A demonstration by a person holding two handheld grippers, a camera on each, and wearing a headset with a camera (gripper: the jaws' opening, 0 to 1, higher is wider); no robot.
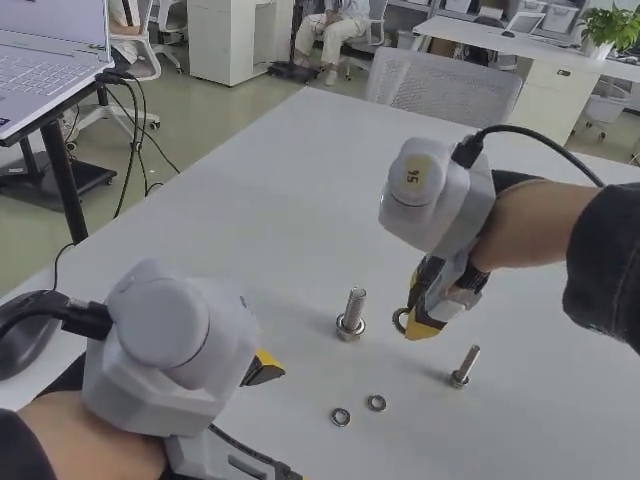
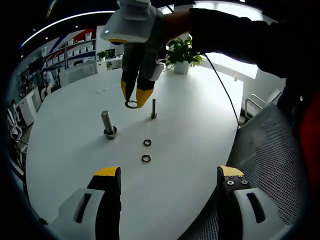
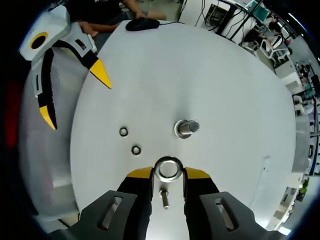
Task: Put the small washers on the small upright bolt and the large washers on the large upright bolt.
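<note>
Right gripper (image 3: 168, 173) is pinching the large washer (image 3: 157, 169), lower centre; it needs levelling, hole centred over the large bolt (image 3: 187, 127). Left gripper (image 2: 169, 172) is gaping wide.

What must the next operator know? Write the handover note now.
Left gripper: open, empty, hovering over the white table.
Right gripper: shut on a large silver metal washer, held above the table between the two bolts.
Large upright silver bolt: one ring, apparently a washer, already round its base.
Small upright silver bolt: looks bare.
Two small silver washers lie loose on the table.
Left to do: held washer onto the large bolt, both small washers onto the small bolt.
</note>
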